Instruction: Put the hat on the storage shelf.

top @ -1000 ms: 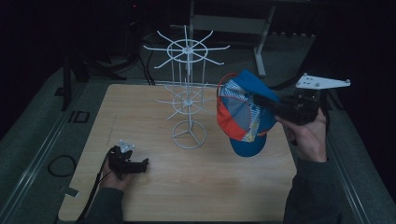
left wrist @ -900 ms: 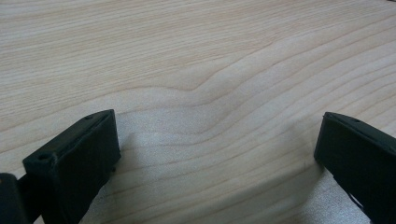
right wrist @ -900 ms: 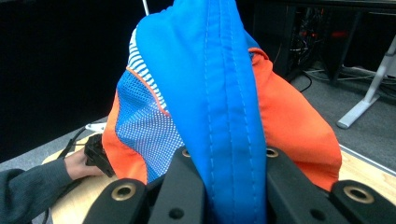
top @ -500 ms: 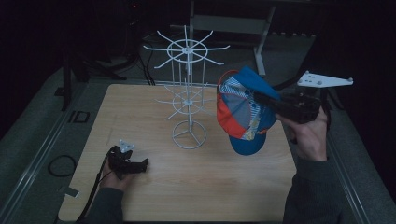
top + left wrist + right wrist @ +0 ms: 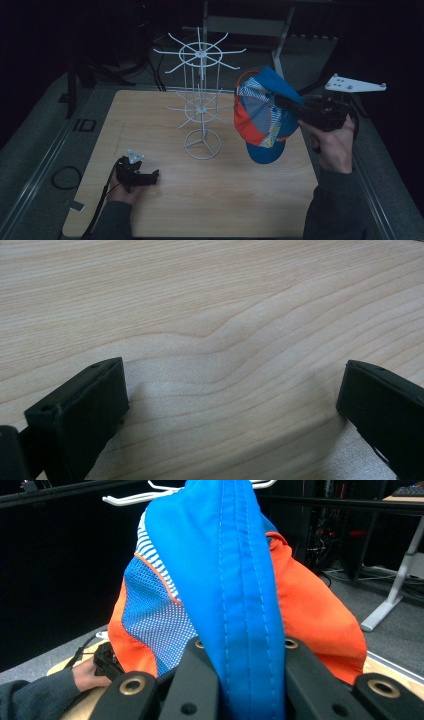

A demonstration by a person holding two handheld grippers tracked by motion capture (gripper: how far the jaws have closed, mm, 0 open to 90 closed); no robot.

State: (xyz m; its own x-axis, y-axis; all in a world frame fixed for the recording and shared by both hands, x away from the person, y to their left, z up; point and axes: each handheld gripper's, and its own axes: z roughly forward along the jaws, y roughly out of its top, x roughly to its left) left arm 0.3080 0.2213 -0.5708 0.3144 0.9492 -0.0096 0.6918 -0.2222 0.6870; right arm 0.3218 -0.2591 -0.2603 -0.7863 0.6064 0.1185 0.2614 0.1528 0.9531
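Observation:
A blue, orange and striped cap (image 5: 262, 117) hangs in the air to the right of a white wire display rack (image 5: 201, 100) that stands on the wooden table (image 5: 225, 200). My right gripper (image 5: 285, 103) is shut on the cap's blue fabric (image 5: 235, 580), holding it above the table's right side, close to the rack's arms. Near the table's front left, my left gripper (image 5: 152, 174) rests low over the wood with its jaws wide apart and nothing between them; its fingers (image 5: 85, 405) frame bare wood grain.
A cable (image 5: 102, 200) trails from the left gripper off the table's front left edge. Dark floor, a desk frame (image 5: 280, 30) and other furniture lie behind the table. A person's other hand (image 5: 92, 677) shows low in the right gripper view.
The right gripper and the cap have drifted slightly; the left gripper has stayed put.

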